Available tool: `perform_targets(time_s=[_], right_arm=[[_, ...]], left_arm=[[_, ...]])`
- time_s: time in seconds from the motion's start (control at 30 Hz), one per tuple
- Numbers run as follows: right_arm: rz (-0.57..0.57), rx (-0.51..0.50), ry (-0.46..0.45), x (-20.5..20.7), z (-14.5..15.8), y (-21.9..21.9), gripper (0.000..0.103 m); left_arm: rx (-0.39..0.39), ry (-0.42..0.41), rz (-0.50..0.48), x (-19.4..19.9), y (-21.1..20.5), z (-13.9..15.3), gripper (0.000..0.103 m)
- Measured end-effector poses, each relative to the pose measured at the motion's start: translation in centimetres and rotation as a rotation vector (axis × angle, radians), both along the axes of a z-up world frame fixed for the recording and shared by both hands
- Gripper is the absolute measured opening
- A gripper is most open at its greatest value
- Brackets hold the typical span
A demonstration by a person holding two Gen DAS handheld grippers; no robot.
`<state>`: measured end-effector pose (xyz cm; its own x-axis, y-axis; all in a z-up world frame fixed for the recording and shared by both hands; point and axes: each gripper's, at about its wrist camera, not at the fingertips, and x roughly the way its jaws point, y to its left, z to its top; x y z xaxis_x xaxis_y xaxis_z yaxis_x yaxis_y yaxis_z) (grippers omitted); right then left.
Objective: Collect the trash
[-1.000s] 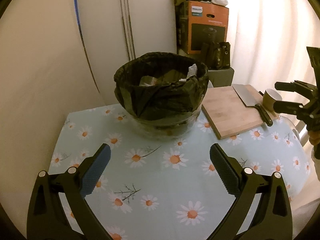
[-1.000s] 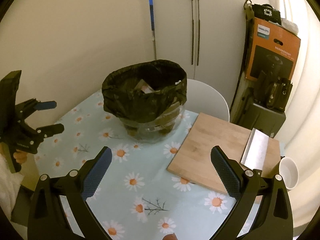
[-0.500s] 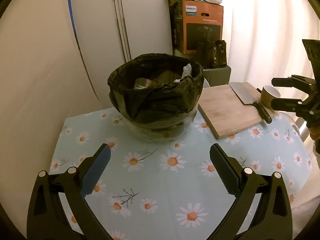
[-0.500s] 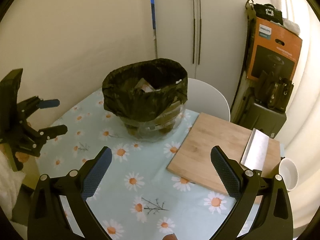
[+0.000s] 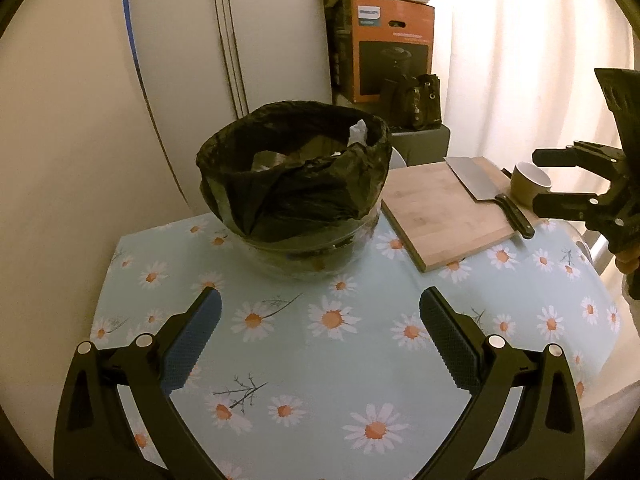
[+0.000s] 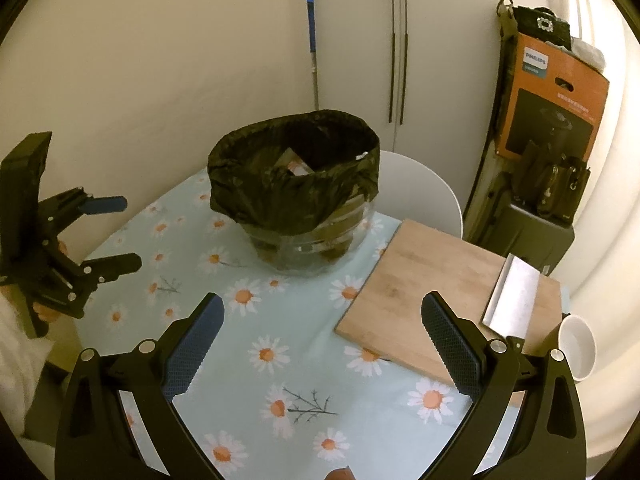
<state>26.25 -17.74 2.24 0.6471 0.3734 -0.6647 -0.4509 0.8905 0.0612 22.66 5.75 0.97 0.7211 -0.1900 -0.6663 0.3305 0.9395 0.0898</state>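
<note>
left gripper (image 5: 320,316): wide open, holding nothing
right gripper (image 6: 322,314): same, gaping and empty
bin (image 5: 294,188): frame center, bag-lined, trash inside

1 bin (image 5: 294,184), 1 board (image 5: 448,212), 1 cleaver (image 5: 478,184), 1 mug (image 5: 530,184), 2 tongs (image 5: 320,336) (image 6: 322,336)
</note>
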Motion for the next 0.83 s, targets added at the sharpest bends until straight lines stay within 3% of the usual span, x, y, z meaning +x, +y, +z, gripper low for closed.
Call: perform_targets(time_s=[0.83], right_arm=[[0.012, 0.015, -0.002, -0.18, 0.27, -0.20, 0.095]], left_arm=[[-0.006, -0.002, -0.020, -0.27, -0.04, 0.75, 0.097]])
